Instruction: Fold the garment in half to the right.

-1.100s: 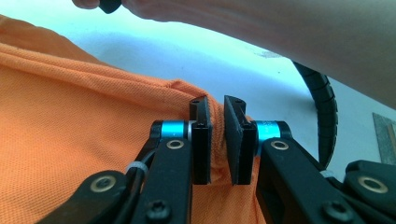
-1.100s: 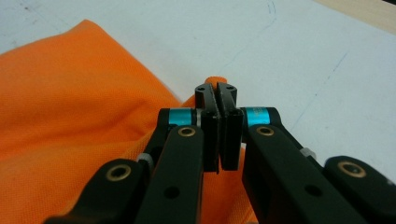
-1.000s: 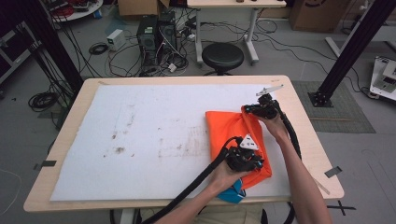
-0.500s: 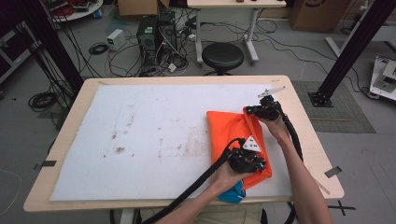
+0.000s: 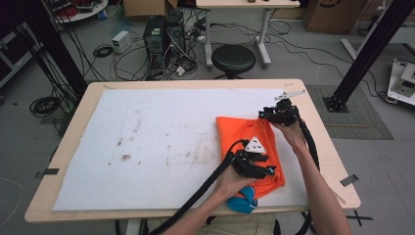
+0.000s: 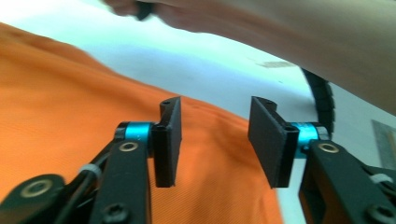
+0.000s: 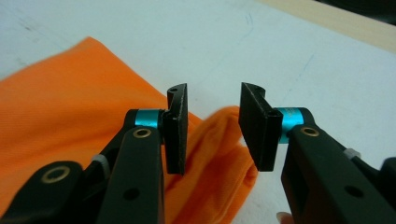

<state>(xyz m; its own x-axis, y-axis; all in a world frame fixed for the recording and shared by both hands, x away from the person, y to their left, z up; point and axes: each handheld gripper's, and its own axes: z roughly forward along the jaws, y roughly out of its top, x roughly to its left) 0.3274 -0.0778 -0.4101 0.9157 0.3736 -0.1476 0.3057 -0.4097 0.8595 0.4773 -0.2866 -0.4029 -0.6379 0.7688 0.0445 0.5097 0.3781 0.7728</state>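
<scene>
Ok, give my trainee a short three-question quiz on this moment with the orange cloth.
1. True or false: the left gripper is clamped on the orange cloth.
2. What lies under the cloth? A) white sheet B) metal tray C) bare wood
3. Which gripper is at the cloth's far corner?

Key:
1. False; its jaws have just been opening and stand apart above the cloth.
2. A.
3. The right gripper, jaws open, nothing pinched.

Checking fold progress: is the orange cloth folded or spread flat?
Folded. The cloth lies as a compact rectangle on the sheet, with a doubled, rolled edge at its corner in the right gripper view.
</scene>
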